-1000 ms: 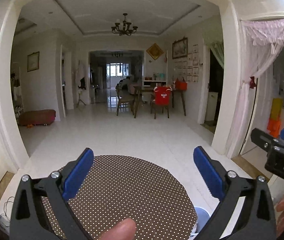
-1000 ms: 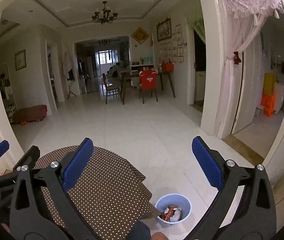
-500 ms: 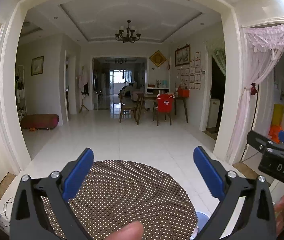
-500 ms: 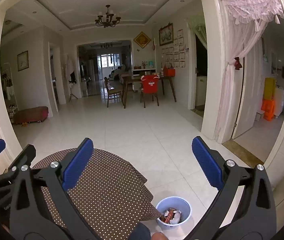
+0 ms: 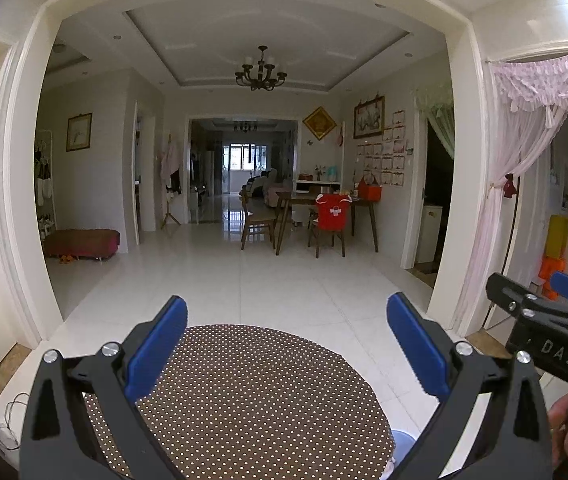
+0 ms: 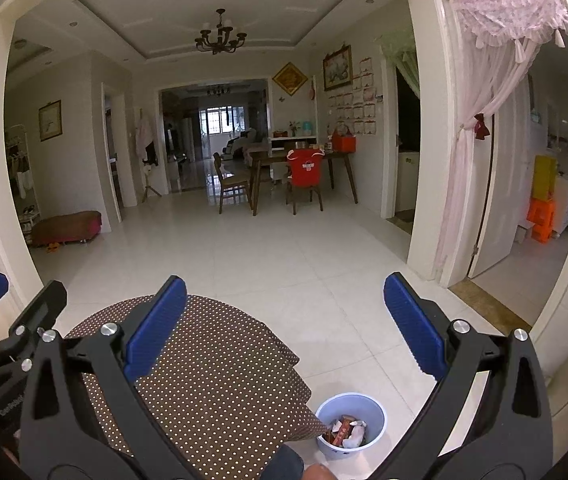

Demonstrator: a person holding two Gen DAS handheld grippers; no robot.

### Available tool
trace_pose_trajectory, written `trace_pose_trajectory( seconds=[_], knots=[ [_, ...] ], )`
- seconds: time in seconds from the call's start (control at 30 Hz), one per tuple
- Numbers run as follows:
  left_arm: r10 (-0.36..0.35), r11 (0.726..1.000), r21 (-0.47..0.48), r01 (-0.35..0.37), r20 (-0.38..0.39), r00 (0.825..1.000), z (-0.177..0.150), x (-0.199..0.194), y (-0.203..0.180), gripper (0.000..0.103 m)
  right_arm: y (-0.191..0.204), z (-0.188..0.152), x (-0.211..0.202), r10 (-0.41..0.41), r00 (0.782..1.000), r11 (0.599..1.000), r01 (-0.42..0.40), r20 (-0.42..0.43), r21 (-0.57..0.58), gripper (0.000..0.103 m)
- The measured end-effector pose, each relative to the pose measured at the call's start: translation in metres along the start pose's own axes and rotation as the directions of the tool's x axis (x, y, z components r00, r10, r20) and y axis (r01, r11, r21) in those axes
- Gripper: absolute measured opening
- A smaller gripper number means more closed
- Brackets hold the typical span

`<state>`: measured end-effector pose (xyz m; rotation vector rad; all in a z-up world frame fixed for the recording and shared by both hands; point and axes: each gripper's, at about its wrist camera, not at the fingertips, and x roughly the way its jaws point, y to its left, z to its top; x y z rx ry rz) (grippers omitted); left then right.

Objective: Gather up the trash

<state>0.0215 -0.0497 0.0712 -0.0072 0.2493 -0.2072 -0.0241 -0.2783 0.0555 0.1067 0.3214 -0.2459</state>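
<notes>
A light blue bin (image 6: 351, 424) stands on the floor beside the table, holding red and white wrappers (image 6: 344, 432). Only its rim (image 5: 402, 438) shows in the left wrist view. The round table (image 5: 251, 396) wears a brown dotted cloth (image 6: 211, 376) with nothing lying on it. My left gripper (image 5: 287, 348) hangs open above the table, its blue pads wide apart and bare. My right gripper (image 6: 286, 330) is open too, raised over the table's right edge and the bin. Each gripper shows at the edge of the other's view.
A white tiled floor (image 6: 284, 248) runs to a dining table with chairs (image 6: 300, 176), one draped in red. A pillar and pink curtain (image 6: 480, 152) stand right, a low red bench (image 6: 65, 226) left. A knee (image 6: 284, 464) shows at the bottom edge.
Both grippers have tilted upward and lifted a little, so more ceiling shows. The thumb at the bottom of the left wrist view has dropped out of sight. Both stay open.
</notes>
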Motion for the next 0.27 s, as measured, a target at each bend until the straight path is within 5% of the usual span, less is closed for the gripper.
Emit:
trace_pose_trajectory(
  seconds=[0.27],
  knots=[
    [0.006, 1.000, -0.012, -0.007, -0.022, 1.000, 0.0027, 0.0040, 0.0006, 0.098, 0.0013, -0.0004, -0.0008, 0.022, 1.000, 1.000, -0.022, 0.001, 0.002, 0.097]
  ],
)
